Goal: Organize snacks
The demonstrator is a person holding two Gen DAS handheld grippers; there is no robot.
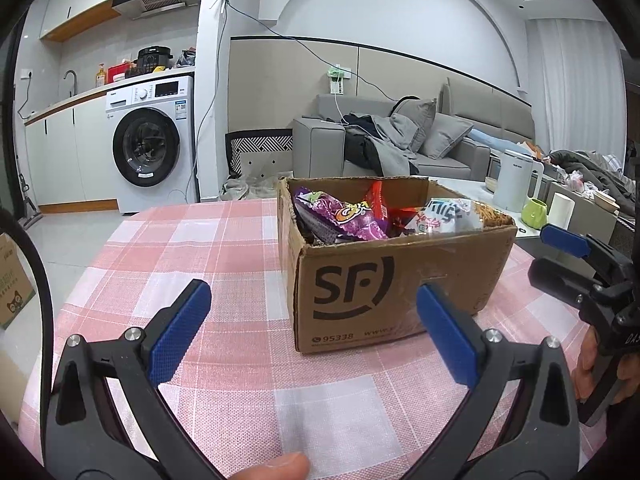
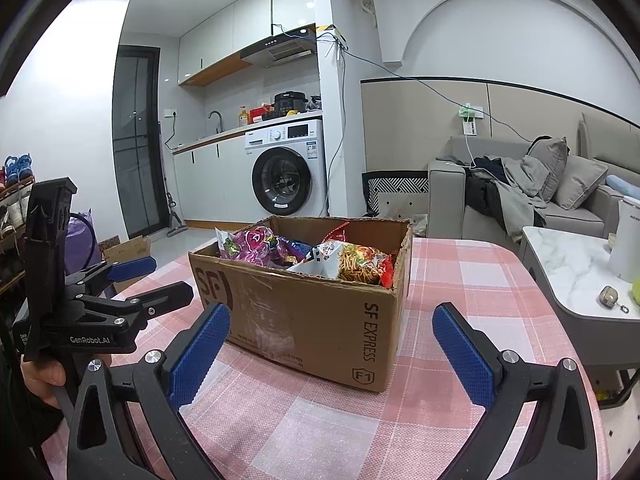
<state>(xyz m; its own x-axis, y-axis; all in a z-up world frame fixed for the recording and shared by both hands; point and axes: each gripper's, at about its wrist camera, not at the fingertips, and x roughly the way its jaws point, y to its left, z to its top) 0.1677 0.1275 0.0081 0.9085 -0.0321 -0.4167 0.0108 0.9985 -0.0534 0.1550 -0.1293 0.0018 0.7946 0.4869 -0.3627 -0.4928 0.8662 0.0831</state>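
A brown SF cardboard box stands open on the pink checked tablecloth and holds several snack packets, among them a purple one and a white one. In the right wrist view the box shows a noodle packet and a purple packet. My left gripper is open and empty, just in front of the box. My right gripper is open and empty, in front of the box's right corner. Each gripper shows at the edge of the other's view.
A marble side table with a white kettle, a green cup and a paper roll stands right of the table. A grey sofa and a washing machine are behind. A carton sits on the floor at left.
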